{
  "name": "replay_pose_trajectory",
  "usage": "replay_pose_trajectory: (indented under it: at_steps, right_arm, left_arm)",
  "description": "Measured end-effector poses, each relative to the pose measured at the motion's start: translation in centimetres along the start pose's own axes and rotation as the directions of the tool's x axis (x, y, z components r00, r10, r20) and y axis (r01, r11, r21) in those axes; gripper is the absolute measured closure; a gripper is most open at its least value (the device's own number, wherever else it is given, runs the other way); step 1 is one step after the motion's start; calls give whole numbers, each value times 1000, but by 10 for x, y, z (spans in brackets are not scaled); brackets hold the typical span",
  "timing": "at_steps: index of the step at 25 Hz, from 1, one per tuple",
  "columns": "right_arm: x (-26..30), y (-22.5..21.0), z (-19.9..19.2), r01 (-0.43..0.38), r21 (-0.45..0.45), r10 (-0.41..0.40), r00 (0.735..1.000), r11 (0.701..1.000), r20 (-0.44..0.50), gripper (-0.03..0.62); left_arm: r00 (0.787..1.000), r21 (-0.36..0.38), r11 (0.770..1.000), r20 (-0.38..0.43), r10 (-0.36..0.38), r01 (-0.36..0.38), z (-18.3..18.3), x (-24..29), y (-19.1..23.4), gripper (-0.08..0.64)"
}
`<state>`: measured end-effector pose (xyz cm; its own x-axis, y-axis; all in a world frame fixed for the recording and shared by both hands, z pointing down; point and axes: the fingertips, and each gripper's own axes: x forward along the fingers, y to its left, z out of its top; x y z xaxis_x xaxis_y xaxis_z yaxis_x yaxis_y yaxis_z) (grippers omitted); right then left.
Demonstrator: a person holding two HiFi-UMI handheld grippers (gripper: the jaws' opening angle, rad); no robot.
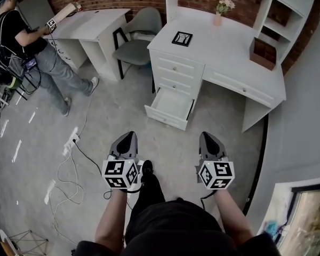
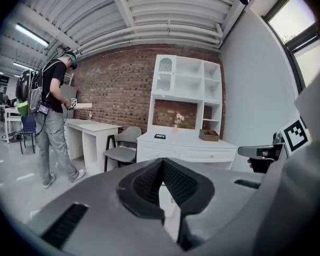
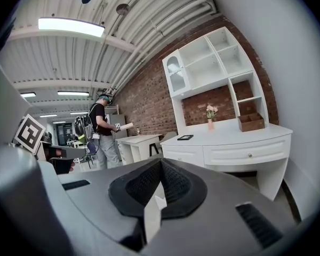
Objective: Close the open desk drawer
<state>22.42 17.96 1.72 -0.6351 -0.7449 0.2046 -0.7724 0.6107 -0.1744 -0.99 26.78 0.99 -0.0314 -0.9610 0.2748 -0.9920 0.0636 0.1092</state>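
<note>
Looking down, I see the fingers of my left gripper and right gripper pressed together, holding nothing. Well ahead of the fingers, the drawer sticks out low in the desk.

Floor clear up to open drawer, chair to its L, cable further L

Black top, black trousers; grey left gripper and right gripper carry black-and-white marker cubes.
</note>
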Motion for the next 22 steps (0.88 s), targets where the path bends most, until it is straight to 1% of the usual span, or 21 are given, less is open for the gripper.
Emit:
replay_pose_trajectory:
  at_steps: [4, 6, 12, 17, 22]
  right_arm:
    - [61, 16, 3, 53, 7, -53, 998, 999, -21, 588]
    - [90, 22, 4, 87, 15, -87, 996, 996, -33, 588]
    - [160, 32, 5, 201, 43, -198, 978, 979, -65, 588]
    - [189, 23, -4, 297, 62, -290, 952, 953, -101, 588]
    - [199, 12, -26, 349, 82, -334, 930, 934, -157, 588]
  left_arm:
    - [999, -16, 1000, -27, -25, 25, 9, 50, 56, 551]
    - [998, -15, 998, -42, -53, 53, 15, 74, 81, 551]
    - [988, -8, 992, -84, -126, 126, 25, 138, 143, 551]
    - [977, -25, 983, -112, -183, 181, 23, 180, 170, 551]
    - [959, -24, 974, -168, -227, 226, 8, 213, 177, 551]
